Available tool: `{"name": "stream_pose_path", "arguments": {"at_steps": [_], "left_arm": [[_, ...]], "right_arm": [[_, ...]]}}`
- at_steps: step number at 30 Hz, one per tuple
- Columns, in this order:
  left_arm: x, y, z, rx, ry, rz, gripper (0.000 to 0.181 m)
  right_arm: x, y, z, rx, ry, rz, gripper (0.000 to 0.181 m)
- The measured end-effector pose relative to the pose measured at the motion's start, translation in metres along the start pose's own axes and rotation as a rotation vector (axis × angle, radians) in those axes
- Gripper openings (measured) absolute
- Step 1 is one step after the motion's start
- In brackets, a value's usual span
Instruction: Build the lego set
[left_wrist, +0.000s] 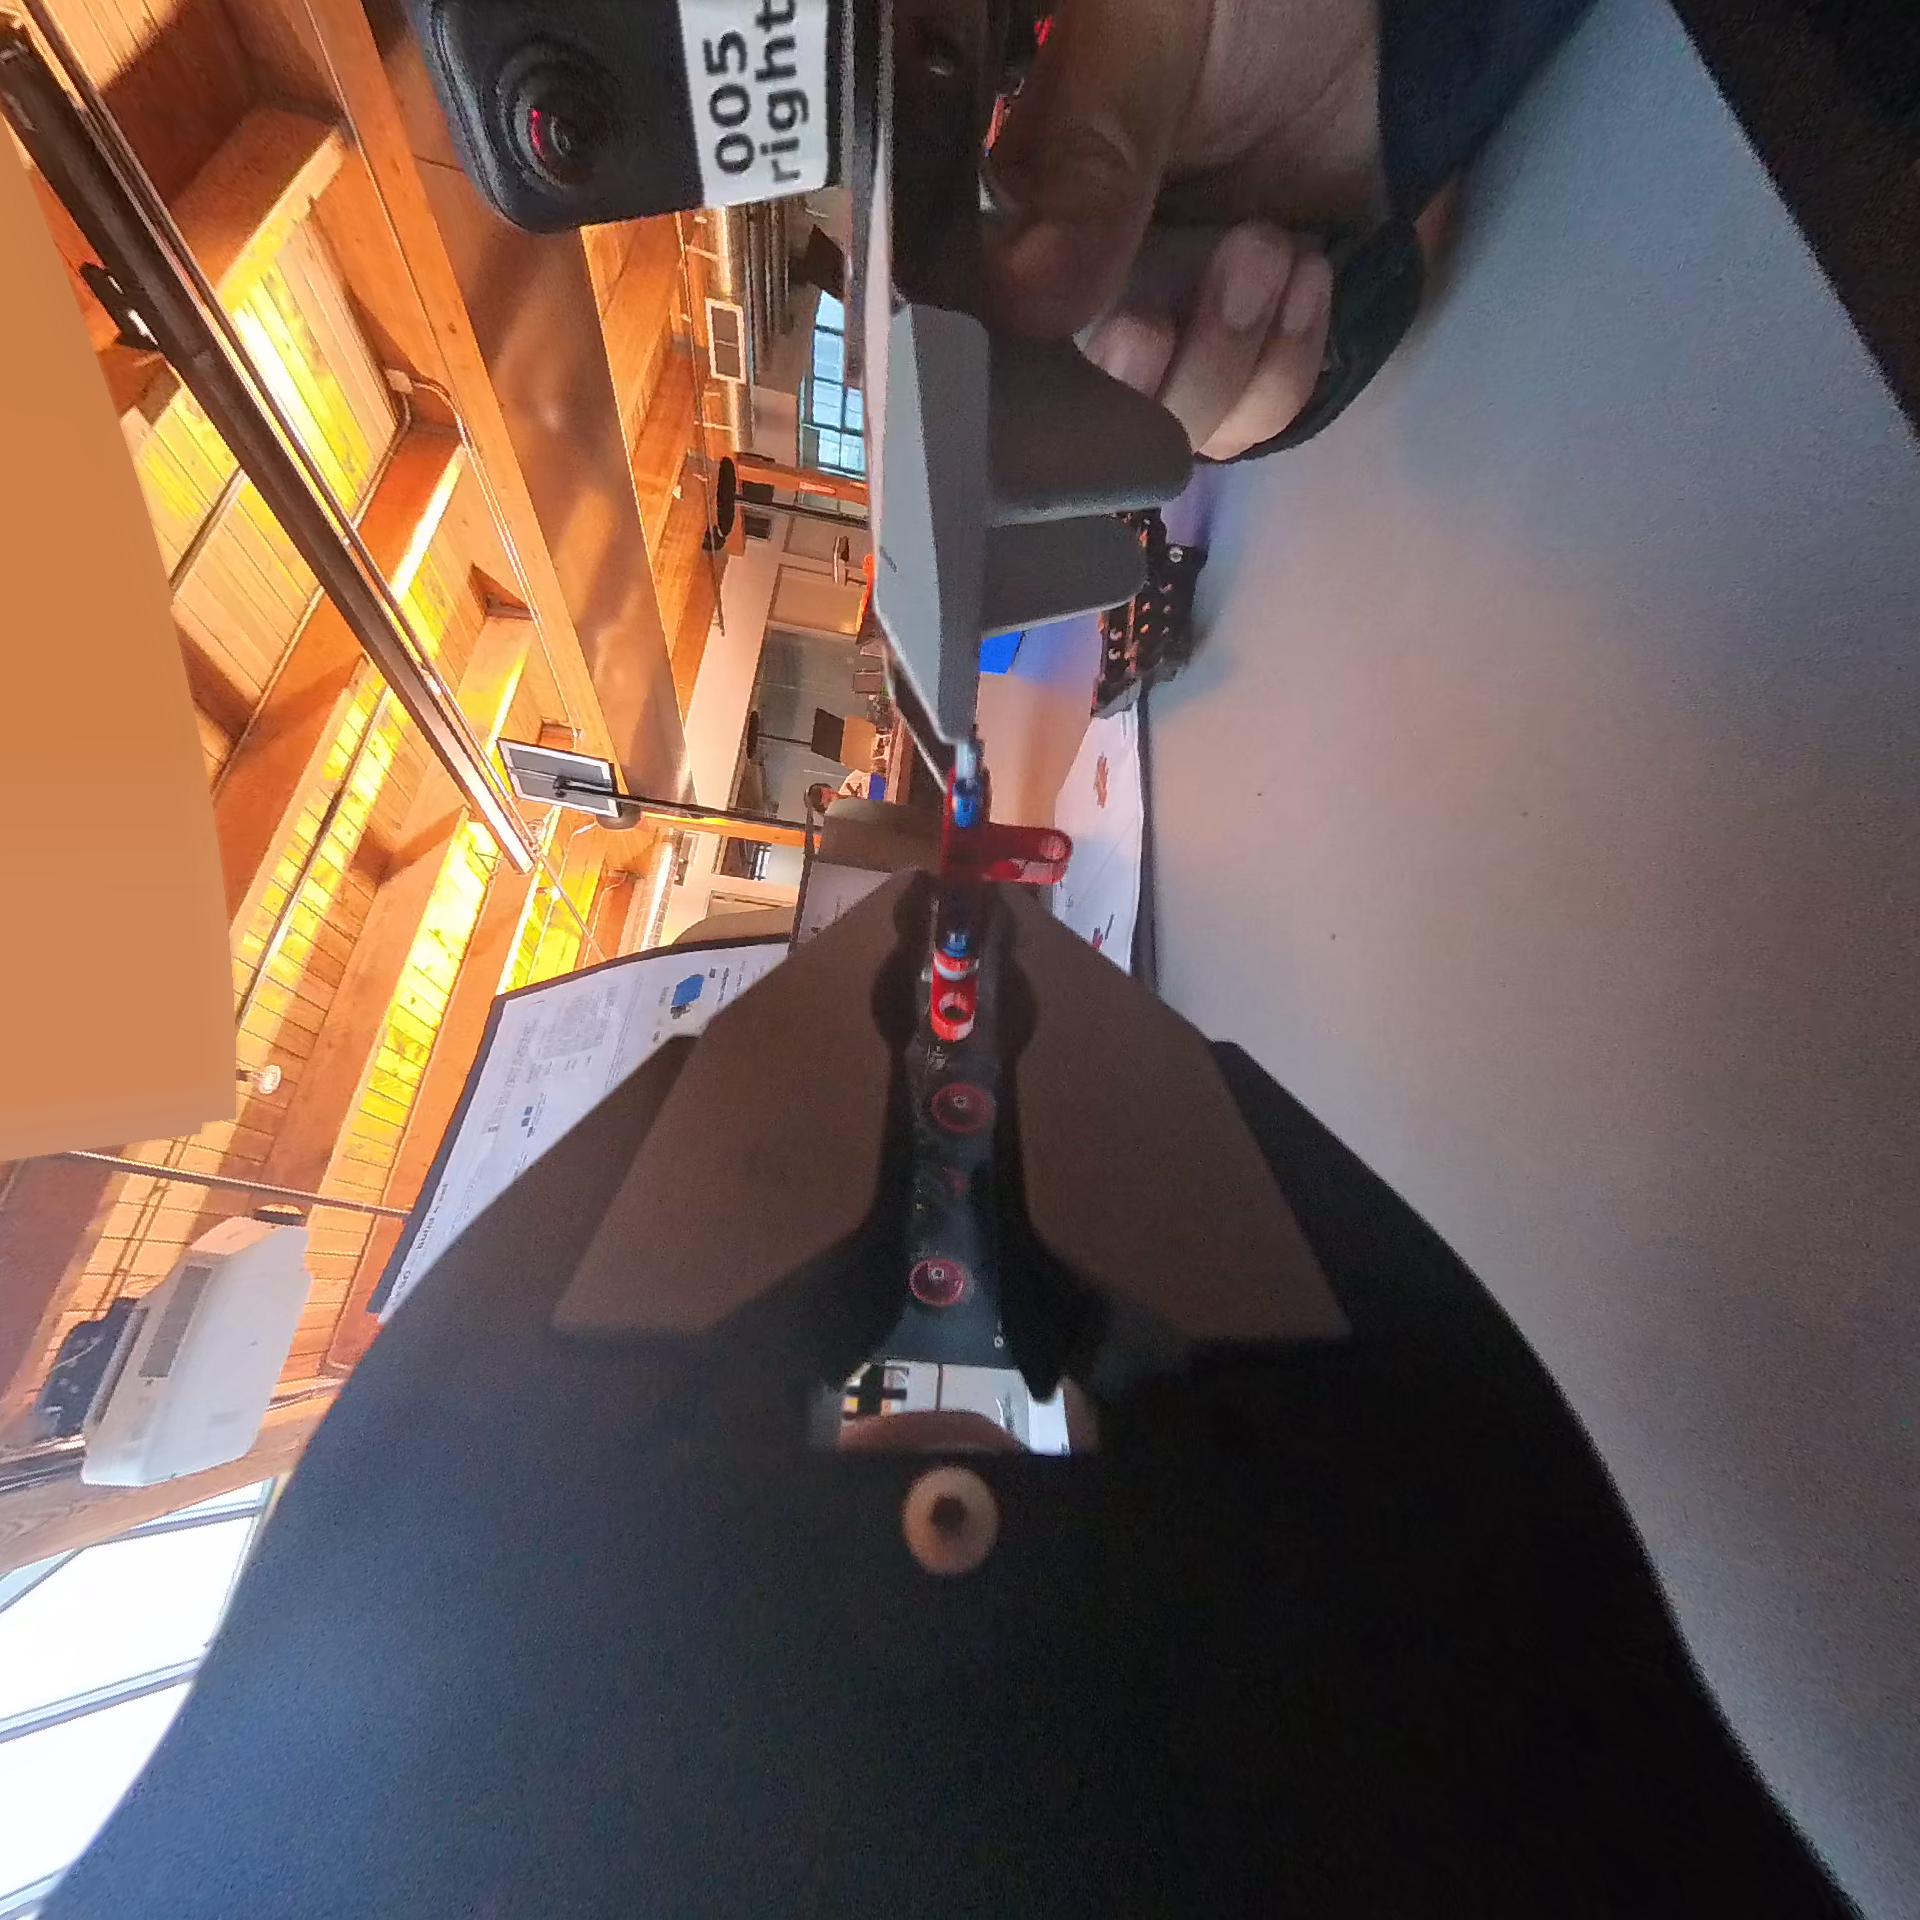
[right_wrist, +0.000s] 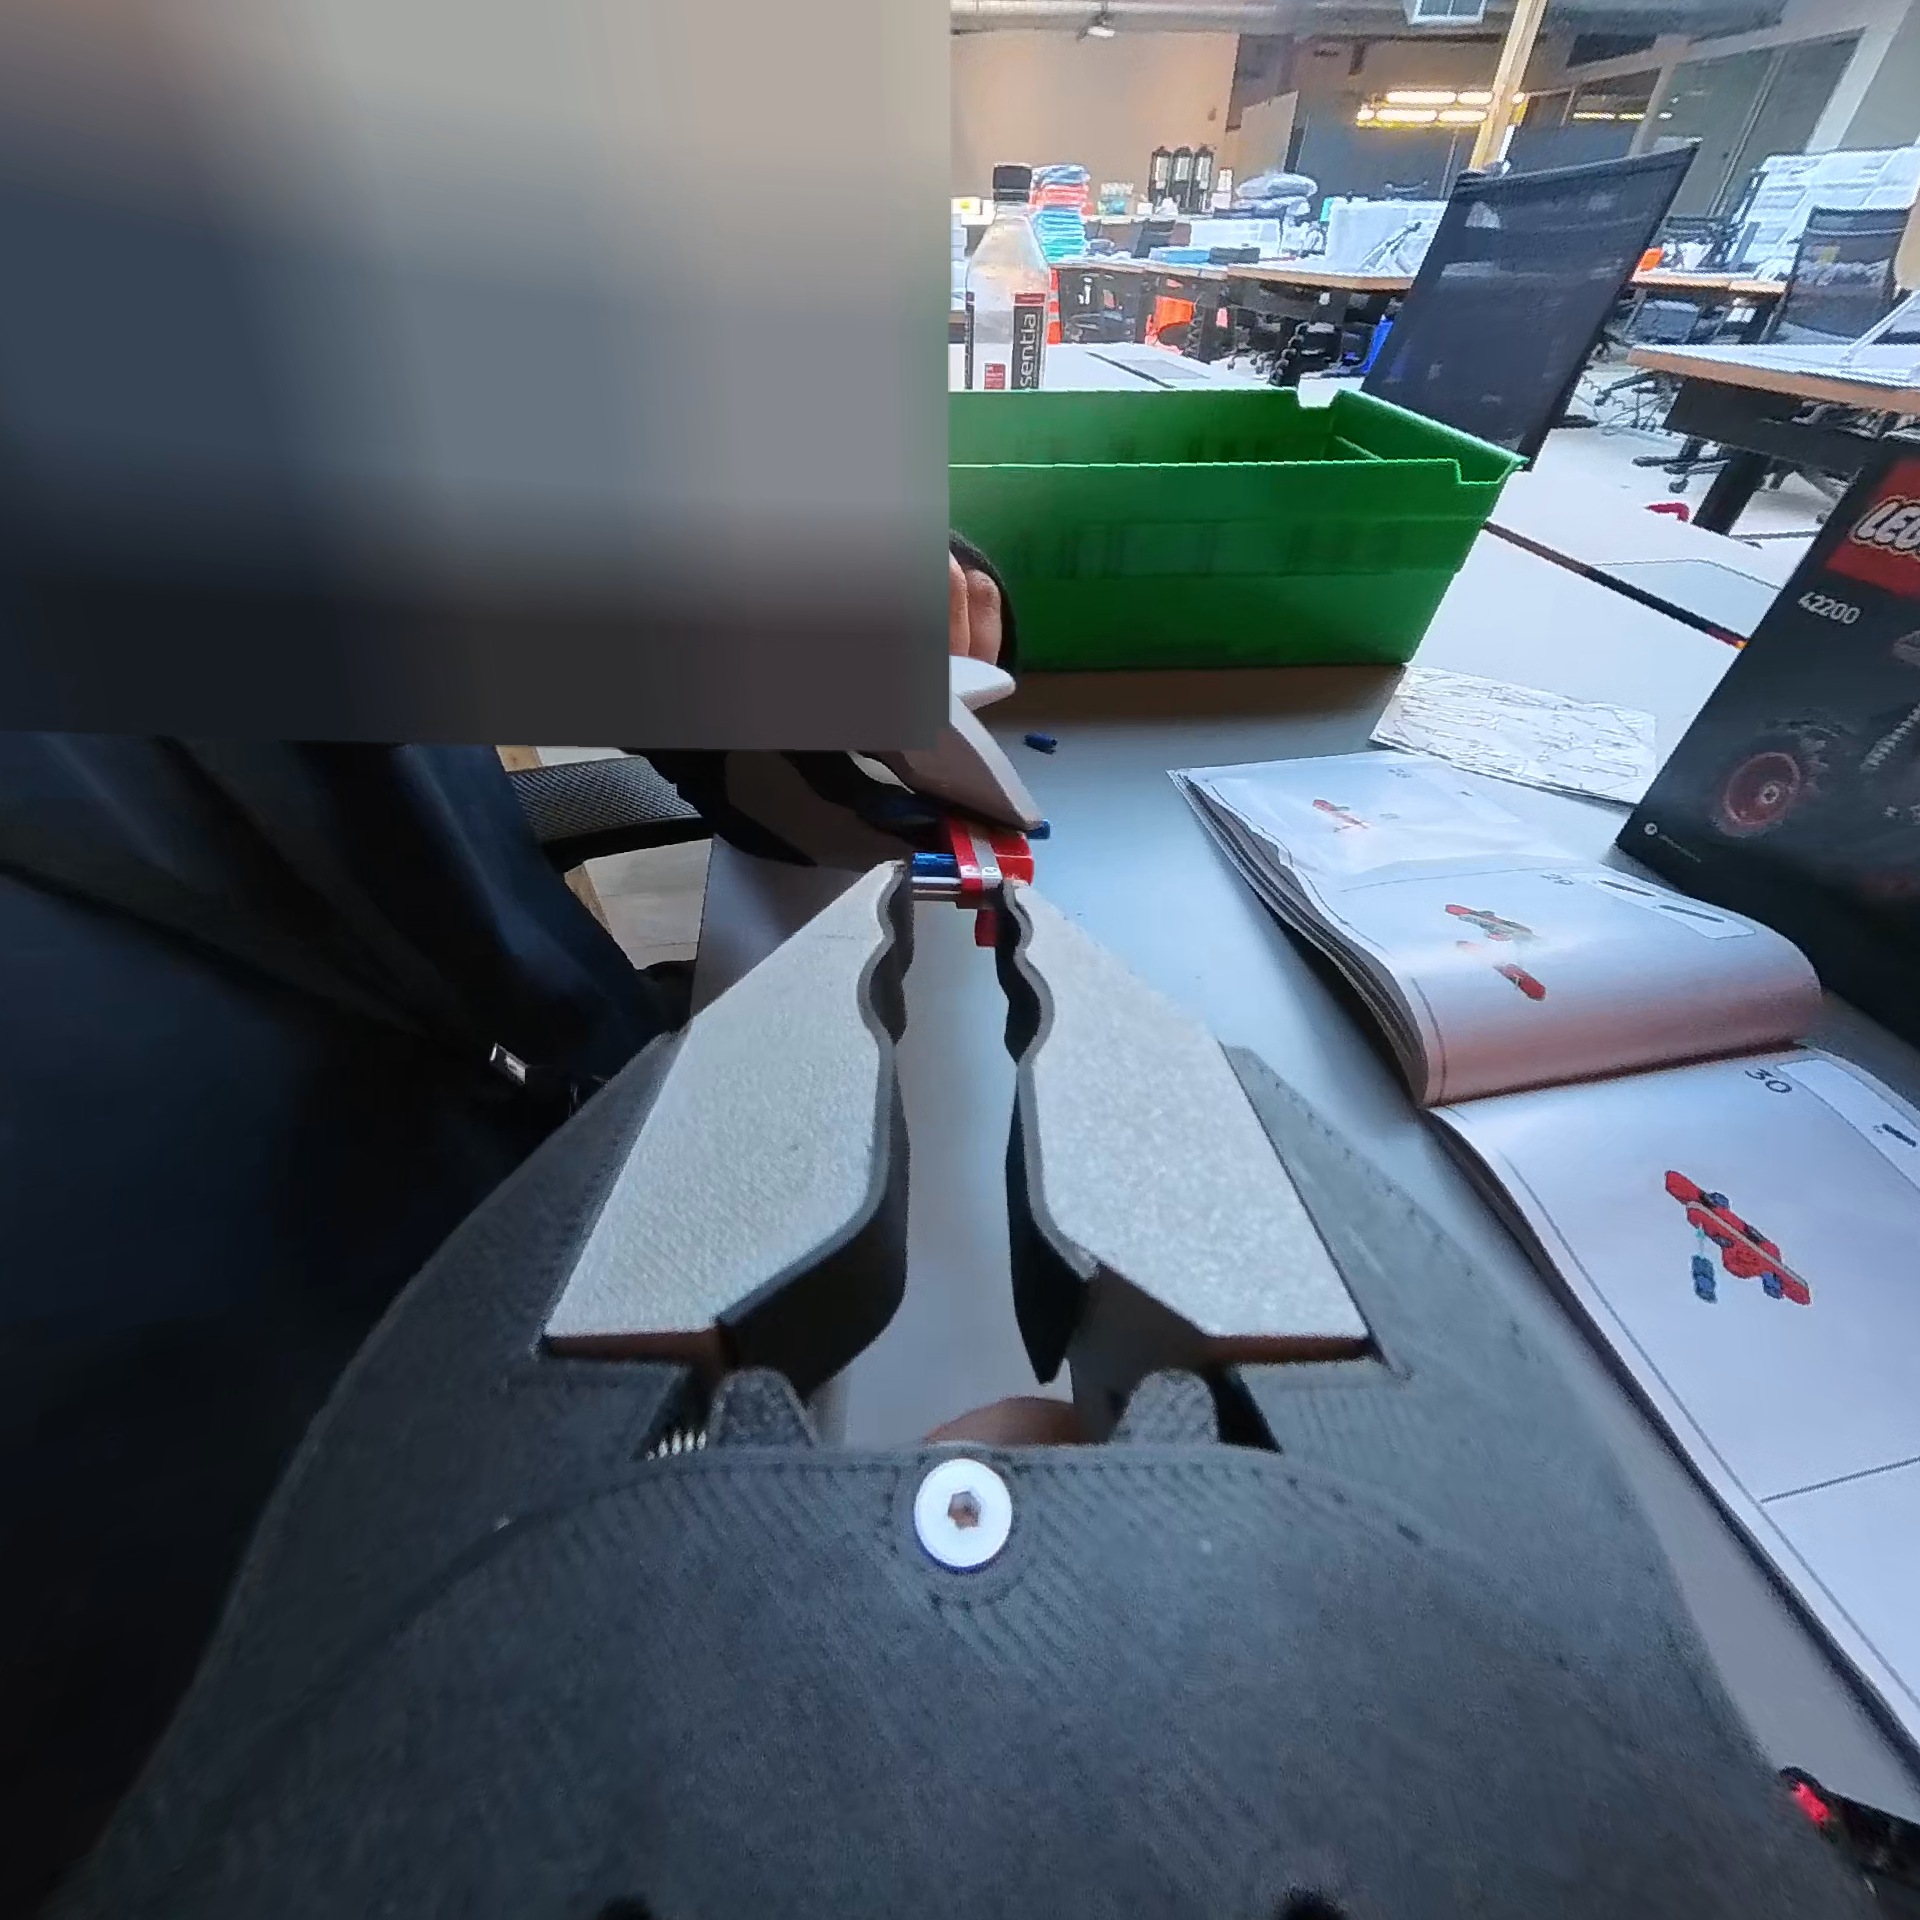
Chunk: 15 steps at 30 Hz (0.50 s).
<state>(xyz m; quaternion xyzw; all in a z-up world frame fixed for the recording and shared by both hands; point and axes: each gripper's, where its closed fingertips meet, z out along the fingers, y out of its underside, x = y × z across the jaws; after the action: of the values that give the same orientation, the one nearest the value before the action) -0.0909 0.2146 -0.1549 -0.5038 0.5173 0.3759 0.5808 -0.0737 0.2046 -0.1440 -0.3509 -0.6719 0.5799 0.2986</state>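
Observation:
A red lego assembly (left_wrist: 951, 997), a beam with red pins and blue pins, is held in the air between both grippers. My left gripper (left_wrist: 951, 894) is shut on the beam, which runs lengthwise between its fingers. A short red cross piece (left_wrist: 1023, 857) sticks out sideways just past the tips. My right gripper (left_wrist: 964, 743) comes in from the opposite side, tip to tip with the left one. In the right wrist view my right gripper (right_wrist: 954, 894) is closed on the assembly's end (right_wrist: 982, 878), beside a blue pin (right_wrist: 932, 862). A left gripper finger (right_wrist: 982, 795) shows behind it.
A green bin (right_wrist: 1216, 561) stands on the grey table (right_wrist: 1195, 914) beyond the grippers, with a water bottle (right_wrist: 1003, 301) behind it. An open instruction booklet (right_wrist: 1558, 935) and the black lego box (right_wrist: 1818, 675) are at the right. A loose blue pin (right_wrist: 1039, 741) lies near the bin. Less than 4 cm separates the two grippers' tips.

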Motion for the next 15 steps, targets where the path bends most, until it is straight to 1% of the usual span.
{"name": "stream_pose_path", "arguments": {"at_steps": [1,2,3,4,5,6,7,9,10,11,13,15], "left_arm": [[0.000,0.000,0.000,0.000,0.000,0.003,0.006],[0.006,-0.011,-0.001,0.061,0.030,0.011,0.006],[0.012,-0.027,-0.003,0.127,0.046,0.024,0.006],[0.016,-0.036,-0.003,0.122,0.041,0.064,0.006],[0.018,-0.040,-0.001,0.129,0.018,0.103,0.006],[0.014,-0.029,0.002,0.080,0.001,0.105,0.006],[0.005,-0.012,0.004,0.018,-0.015,0.066,0.006],[-0.006,0.007,0.001,0.001,-0.032,0.019,0.006],[-0.008,0.013,0.000,-0.014,-0.046,0.041,0.006],[-0.008,0.017,0.001,-0.034,-0.059,0.075,0.006],[-0.005,0.015,0.002,-0.033,-0.059,0.121,0.006],[-0.001,0.010,0.003,-0.023,-0.055,0.149,0.006]], "right_arm": [[0.001,0.000,0.000,0.000,0.008,0.003,0.012],[0.004,0.000,0.001,-0.002,0.030,0.003,0.001],[0.009,0.003,0.004,-0.019,0.062,-0.004,0.000],[0.006,0.009,0.011,-0.062,0.057,-0.024,0.000],[0.004,0.012,0.016,-0.081,0.068,-0.063,0.000],[0.009,0.011,0.015,-0.067,0.101,-0.081,0.000],[0.016,0.009,0.010,-0.040,0.116,-0.036,0.000],[0.029,0.002,-0.006,0.030,0.113,0.092,0.000],[0.033,0.003,-0.011,0.035,0.121,0.111,0.003],[0.033,0.006,-0.014,0.023,0.119,0.108,0.013],[0.023,0.003,-0.013,0.038,0.089,0.074,0.018],[0.012,-0.001,-0.005,0.050,0.070,0.026,0.024]]}}
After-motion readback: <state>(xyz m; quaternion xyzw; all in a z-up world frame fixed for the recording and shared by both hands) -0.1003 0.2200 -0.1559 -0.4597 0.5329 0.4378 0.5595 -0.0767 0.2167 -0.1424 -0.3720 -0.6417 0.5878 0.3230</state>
